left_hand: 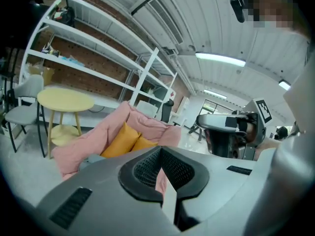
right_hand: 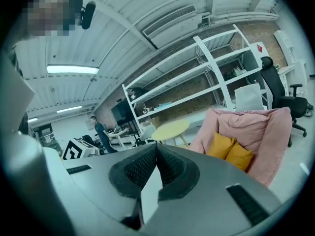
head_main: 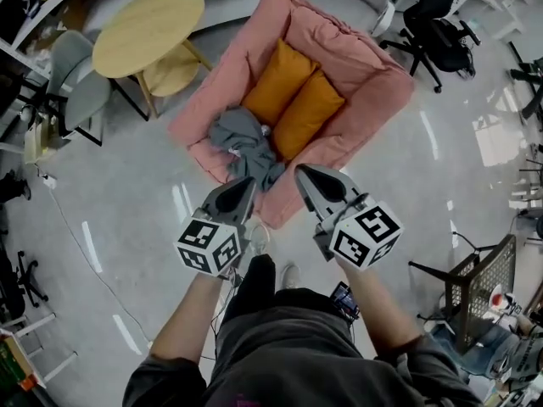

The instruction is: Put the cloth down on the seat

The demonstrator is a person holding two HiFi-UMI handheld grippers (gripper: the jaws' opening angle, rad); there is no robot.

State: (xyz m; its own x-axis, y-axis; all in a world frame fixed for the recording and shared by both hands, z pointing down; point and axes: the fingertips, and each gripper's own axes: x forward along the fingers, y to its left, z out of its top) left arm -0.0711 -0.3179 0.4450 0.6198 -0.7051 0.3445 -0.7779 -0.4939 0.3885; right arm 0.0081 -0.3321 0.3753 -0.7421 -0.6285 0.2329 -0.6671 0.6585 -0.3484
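The grey cloth point(head_main: 246, 147) lies crumpled on the front left of the pink seat point(head_main: 356, 100), beside two orange cushions point(head_main: 293, 96). My left gripper point(head_main: 247, 185) hangs just in front of the cloth, above the seat's front edge, shut with nothing in it. My right gripper point(head_main: 303, 175) is level with it to the right, also shut and empty. In the left gripper view the shut jaws point(left_hand: 160, 154) point at the pink seat point(left_hand: 93, 136), where a bit of grey cloth point(left_hand: 91, 160) shows. The right gripper view looks past its shut jaws point(right_hand: 157, 149) to the seat point(right_hand: 266, 127).
A round yellow table point(head_main: 148, 28) and a grey chair point(head_main: 81, 87) stand left of the seat. A black office chair point(head_main: 441, 36) is at the back right, a wire basket point(head_main: 479, 282) at the right. A cable point(head_main: 76, 227) runs over the glossy floor.
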